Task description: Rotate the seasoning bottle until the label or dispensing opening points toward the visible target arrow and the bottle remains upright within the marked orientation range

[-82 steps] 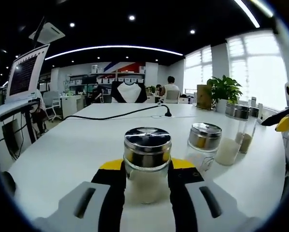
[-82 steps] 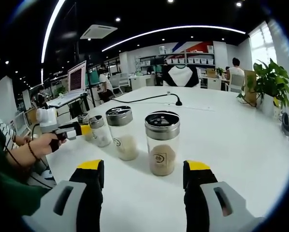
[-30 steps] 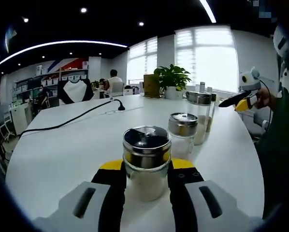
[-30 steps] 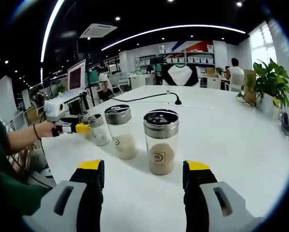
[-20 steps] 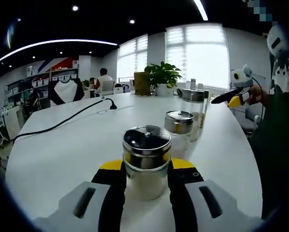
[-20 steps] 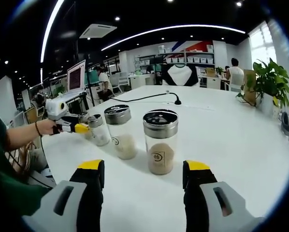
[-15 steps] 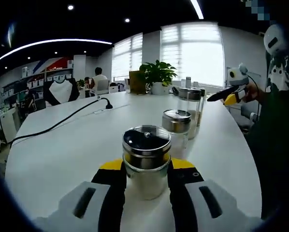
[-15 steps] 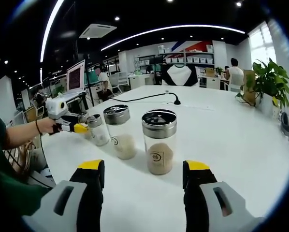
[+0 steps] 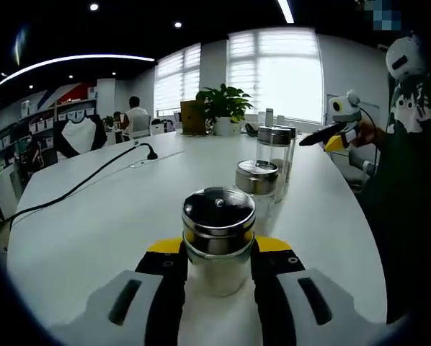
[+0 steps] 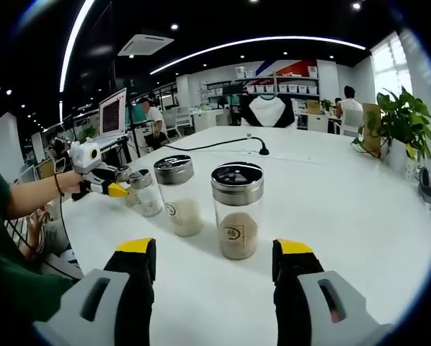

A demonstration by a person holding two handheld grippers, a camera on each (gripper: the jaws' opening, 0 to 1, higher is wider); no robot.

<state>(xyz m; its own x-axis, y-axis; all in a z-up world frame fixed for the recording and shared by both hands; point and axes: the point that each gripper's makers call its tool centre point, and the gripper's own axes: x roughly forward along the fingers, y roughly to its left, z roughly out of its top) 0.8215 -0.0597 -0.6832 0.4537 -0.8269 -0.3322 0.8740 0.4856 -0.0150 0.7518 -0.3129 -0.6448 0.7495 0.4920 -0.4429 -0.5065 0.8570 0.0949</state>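
Observation:
A small glass seasoning bottle [image 9: 218, 249] with a steel lid and pale contents stands upright on the white table [image 9: 93, 216], and my left gripper [image 9: 219, 252] is shut on its body. Two more steel-lidded bottles [image 9: 257, 184] stand in a row beyond it. In the right gripper view, my right gripper [image 10: 215, 252] is open, low over the table. Just ahead of it stands a tall bottle of brown seasoning [image 10: 237, 210], then one of white grains [image 10: 178, 194], then a smaller bottle [image 10: 145, 193]. The left gripper [image 10: 113, 189], held by a hand, is at that row's far end.
A black cable with a power strip [image 10: 262, 151] runs across the far half of the table. A potted plant [image 10: 399, 119] stands at the right edge. A laptop on a stand [image 10: 113, 114] sits off the table's left side. The person's sleeve [image 9: 410, 216] is at the right.
The left gripper view has swung round with the bottle held in it, so the windows and plant now lie ahead. In the right gripper view the hand with the left gripper has turned slightly; the right gripper stays put.

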